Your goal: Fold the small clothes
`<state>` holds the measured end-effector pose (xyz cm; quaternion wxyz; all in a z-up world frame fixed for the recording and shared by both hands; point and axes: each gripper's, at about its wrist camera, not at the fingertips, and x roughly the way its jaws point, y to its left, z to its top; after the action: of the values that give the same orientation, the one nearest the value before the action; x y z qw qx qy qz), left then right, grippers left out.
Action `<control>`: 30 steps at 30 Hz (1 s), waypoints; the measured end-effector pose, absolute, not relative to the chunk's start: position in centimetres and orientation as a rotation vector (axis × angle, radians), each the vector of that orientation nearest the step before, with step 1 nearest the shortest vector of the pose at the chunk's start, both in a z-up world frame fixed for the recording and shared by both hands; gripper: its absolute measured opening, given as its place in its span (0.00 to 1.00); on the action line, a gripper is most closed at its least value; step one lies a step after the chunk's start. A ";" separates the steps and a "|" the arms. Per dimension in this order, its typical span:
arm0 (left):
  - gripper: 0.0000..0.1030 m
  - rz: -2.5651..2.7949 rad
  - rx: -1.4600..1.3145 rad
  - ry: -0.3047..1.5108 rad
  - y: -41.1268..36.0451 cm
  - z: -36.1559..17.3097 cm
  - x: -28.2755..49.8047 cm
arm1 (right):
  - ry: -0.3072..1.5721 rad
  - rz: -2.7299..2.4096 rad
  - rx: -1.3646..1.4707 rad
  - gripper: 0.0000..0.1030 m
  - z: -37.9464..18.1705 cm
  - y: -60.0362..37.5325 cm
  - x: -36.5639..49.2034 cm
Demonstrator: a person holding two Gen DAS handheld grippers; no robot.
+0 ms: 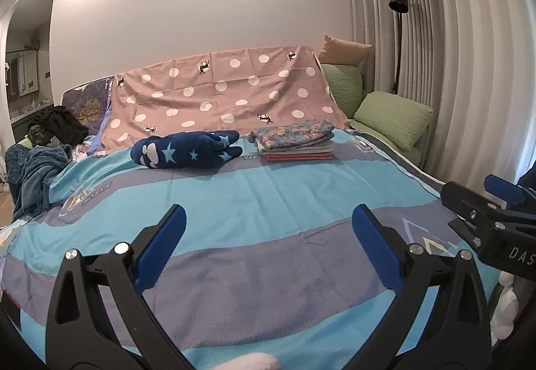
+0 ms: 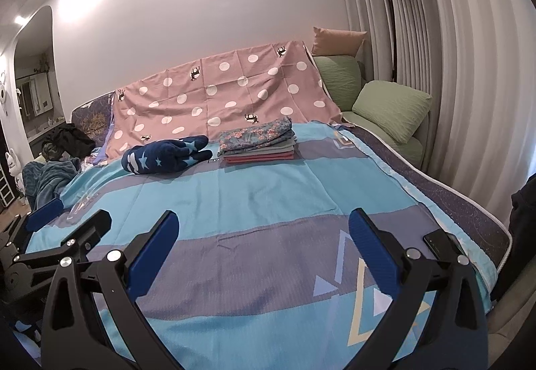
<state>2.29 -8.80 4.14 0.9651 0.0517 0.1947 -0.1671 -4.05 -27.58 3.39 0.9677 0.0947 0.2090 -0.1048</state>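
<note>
A stack of folded small clothes [image 1: 294, 140] [image 2: 258, 144] lies at the far side of the bed, floral piece on top, red at the bottom. A crumpled navy garment with stars and clouds [image 1: 186, 149] [image 2: 167, 155] lies left of the stack. My left gripper [image 1: 268, 229] is open and empty, above the near part of the blue striped bedspread [image 1: 251, 189]. My right gripper [image 2: 263, 236] is open and empty, also over the bedspread [image 2: 254, 196]. Each gripper shows at the edge of the other's view: the right gripper [image 1: 482, 206], the left gripper [image 2: 63, 219].
A pink polka-dot sheet [image 1: 221, 92] drapes the headboard. Green pillows [image 1: 392, 115] and a floor lamp [image 1: 398, 1] stand at the far right by the curtain. Loose blue and dark clothes [image 1: 37, 169] pile at the bed's left edge. A dark phone [image 2: 439, 244] lies near the right edge.
</note>
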 end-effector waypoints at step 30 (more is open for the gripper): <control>0.98 -0.337 0.146 0.430 -10.6 3.1 2.0 | 0.456 -0.203 0.220 0.98 2.3 -28.4 -4.5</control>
<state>1.98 -10.57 3.11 0.9603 0.0720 0.2120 -0.1662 -4.53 -28.39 2.31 0.9630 0.1085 0.2254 -0.1004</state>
